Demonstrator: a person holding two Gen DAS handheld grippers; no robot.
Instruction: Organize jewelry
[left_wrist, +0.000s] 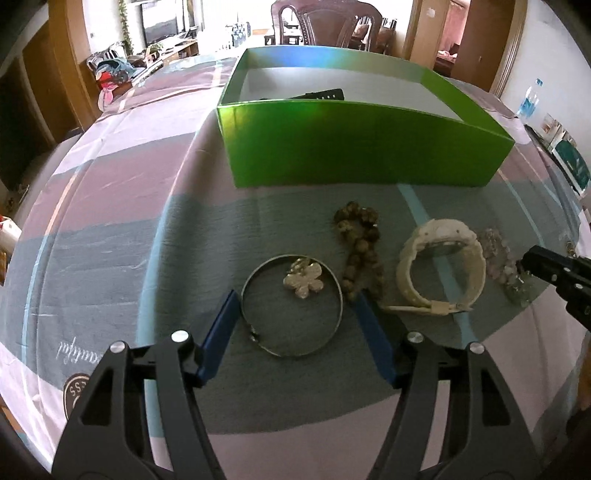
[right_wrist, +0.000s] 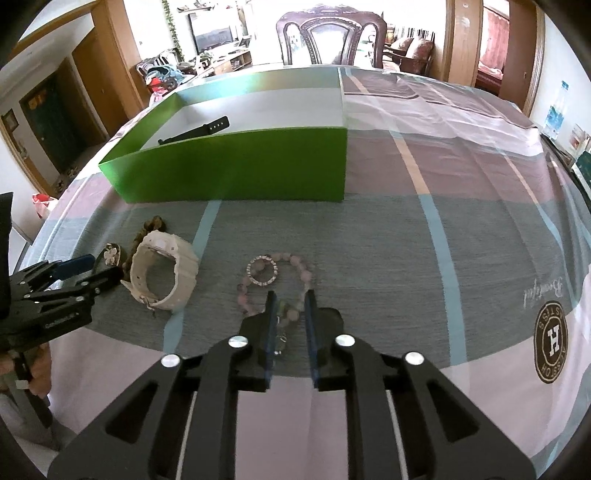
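Note:
A green box (left_wrist: 362, 147) stands at the back with a black watch strap (left_wrist: 321, 94) inside. In front lie a silver bangle (left_wrist: 291, 317) with a flower brooch (left_wrist: 304, 282) inside it, a brown bead bracelet (left_wrist: 360, 247), a white watch (left_wrist: 441, 267) and a pink bead bracelet (right_wrist: 295, 269) with a small crystal ring (right_wrist: 263, 274). My left gripper (left_wrist: 295, 299) is open, its fingers on either side of the bangle. My right gripper (right_wrist: 290, 295) is partly open around the near side of the pink bracelet.
The table carries a striped cloth (right_wrist: 443, 240) with a round logo (right_wrist: 553, 338). A dark wooden chair (right_wrist: 332, 33) stands behind the table. A water bottle (left_wrist: 530, 98) is at the far right.

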